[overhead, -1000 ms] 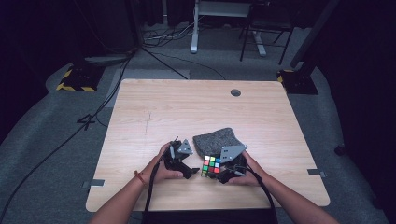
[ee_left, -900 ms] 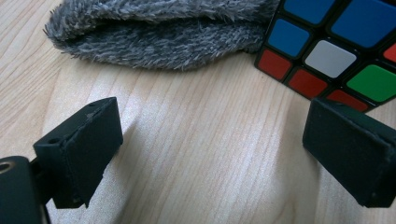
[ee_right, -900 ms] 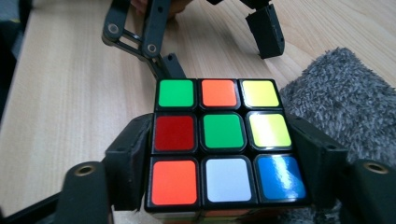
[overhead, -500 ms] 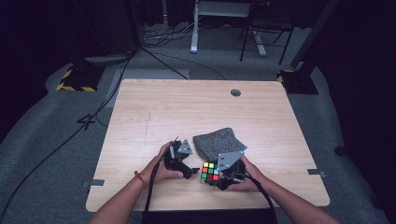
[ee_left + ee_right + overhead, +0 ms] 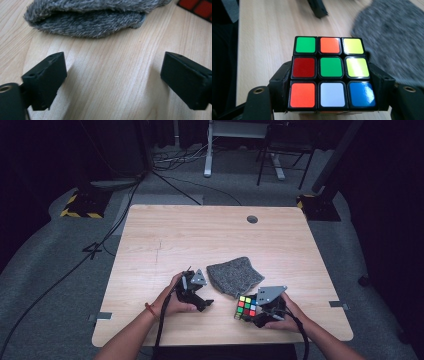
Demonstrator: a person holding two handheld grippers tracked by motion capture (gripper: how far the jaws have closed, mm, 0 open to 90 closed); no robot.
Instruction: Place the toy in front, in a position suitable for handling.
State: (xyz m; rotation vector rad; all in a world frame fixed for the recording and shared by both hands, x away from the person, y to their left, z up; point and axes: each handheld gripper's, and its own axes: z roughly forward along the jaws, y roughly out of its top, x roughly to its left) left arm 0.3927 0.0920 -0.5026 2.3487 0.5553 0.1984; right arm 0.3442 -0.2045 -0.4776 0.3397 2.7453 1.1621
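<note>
- Dark floor with cables and black stands surrounds a pale wooden table [image 5: 165, 240], which has a round cable hole [image 5: 252, 219] near its far edge.
- Near the middle of the table's near half lies a grey fuzzy cloth [image 5: 234, 276], flat on the wood; the left gripper view shows its shaggy edge [image 5: 87, 17].
- Just beside the cloth, on its left in the high view, the left gripper [image 5: 199, 299] sits in the person's left hand [image 5: 172, 301]. Its jaws stand wide apart with nothing between them, only bare wood, and they point toward the cloth.
- Just in front of the cloth's near edge, toward the person, is the Rubik's cube [image 5: 246, 306], apart from the cloth.
- The right gripper [image 5: 252, 312], held in the person's right hand [image 5: 286, 317], has its jaws closed on the cube's two opposite sides; the right gripper view shows the cube [image 5: 330, 72] seated between them, with green, orange, yellow, red, white and blue stickers facing the camera.
- Cables trail from both grippers back past the forearms.
</note>
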